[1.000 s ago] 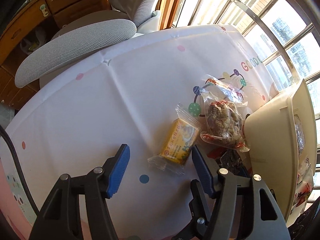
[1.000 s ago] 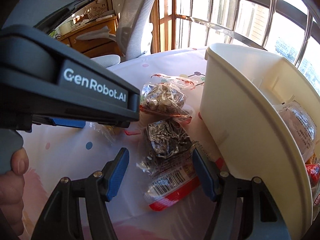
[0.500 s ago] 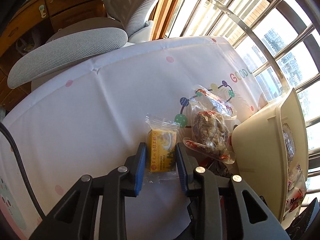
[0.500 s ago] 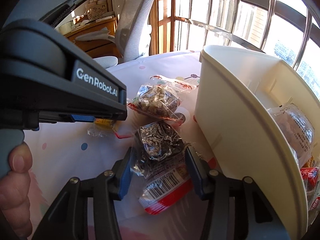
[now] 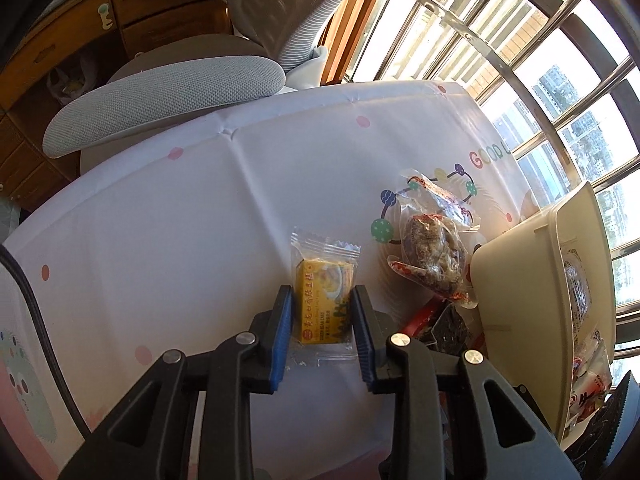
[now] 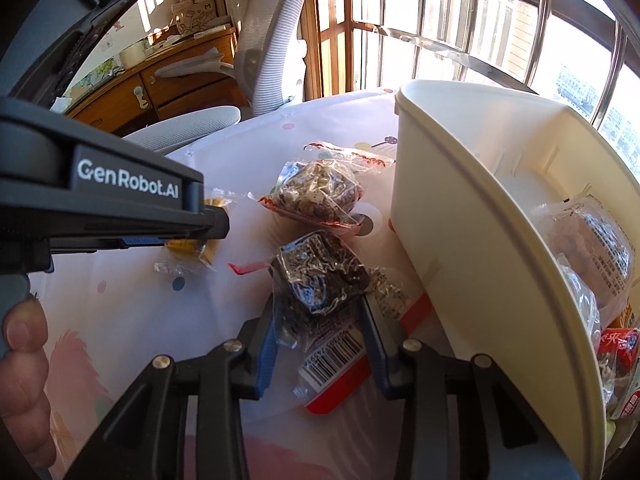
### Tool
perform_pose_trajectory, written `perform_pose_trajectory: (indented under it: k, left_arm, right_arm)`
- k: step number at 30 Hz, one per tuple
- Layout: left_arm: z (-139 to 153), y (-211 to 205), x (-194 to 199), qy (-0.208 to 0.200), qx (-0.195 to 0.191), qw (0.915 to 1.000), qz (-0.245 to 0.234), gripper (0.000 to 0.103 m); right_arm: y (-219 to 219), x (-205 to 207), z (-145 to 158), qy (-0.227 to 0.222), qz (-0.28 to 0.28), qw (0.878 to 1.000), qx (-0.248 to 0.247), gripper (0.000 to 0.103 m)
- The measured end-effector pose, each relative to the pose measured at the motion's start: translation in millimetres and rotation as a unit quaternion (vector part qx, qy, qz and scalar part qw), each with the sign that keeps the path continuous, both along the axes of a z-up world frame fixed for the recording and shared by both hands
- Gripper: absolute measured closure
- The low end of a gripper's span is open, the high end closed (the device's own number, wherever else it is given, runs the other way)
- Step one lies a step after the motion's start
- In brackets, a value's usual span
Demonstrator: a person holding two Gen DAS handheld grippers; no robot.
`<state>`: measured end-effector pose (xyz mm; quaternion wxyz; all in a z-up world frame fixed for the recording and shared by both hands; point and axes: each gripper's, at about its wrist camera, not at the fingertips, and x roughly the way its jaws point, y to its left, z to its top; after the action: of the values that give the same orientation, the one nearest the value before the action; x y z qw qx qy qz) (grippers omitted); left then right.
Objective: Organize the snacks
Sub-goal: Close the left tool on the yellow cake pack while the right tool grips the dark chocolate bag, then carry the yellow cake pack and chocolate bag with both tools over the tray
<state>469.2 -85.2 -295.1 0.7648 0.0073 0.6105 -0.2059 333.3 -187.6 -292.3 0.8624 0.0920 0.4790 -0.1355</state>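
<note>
Here, left gripper clamped on yellow cake packet, blue pads pressing both its sides, packet lying on white tablecloth. Right gripper jaws closing around dark snack packet on cloth, pads at its sides; firm contact unclear. Brown snack bag lay just beyond. Cream bin stood right, already holding packets.

"GenRobot.AI" on the left tongs' body; "GOOD" on the tablecloth
</note>
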Motion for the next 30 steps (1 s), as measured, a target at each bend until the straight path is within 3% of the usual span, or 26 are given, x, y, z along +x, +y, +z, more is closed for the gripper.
perform_pose_trajectory:
  k: [2, 4, 6, 20, 30]
  left_arm:
    - [3, 7, -3, 0.001, 0.001, 1.0, 0.009, 0.076]
    - [5, 14, -7, 0.004, 0.002, 0.9998, 0.017, 0.076]
    - [7, 24, -12, 0.006, 0.002, 0.9997, 0.025, 0.076]
    - [36, 78, -61, -0.001, -0.002, 0.998, 0.064, 0.076]
    - [49, 103, -118, 0.015, -0.007, 0.9981, 0.06, 0.076]
  right_arm:
    - [3, -2, 2, 0.004, 0.005, 1.0, 0.003, 0.069]
    - [11, -5, 3, 0.008, 0.013, 1.0, 0.006, 0.083]
    - [13, -7, 2, 0.011, 0.019, 1.0, 0.008, 0.086]
    - [24, -25, 6, 0.031, 0.045, 0.998, 0.013, 0.093]
    - [48, -68, 22, 0.042, 0.075, 0.996, 0.026, 0.093]
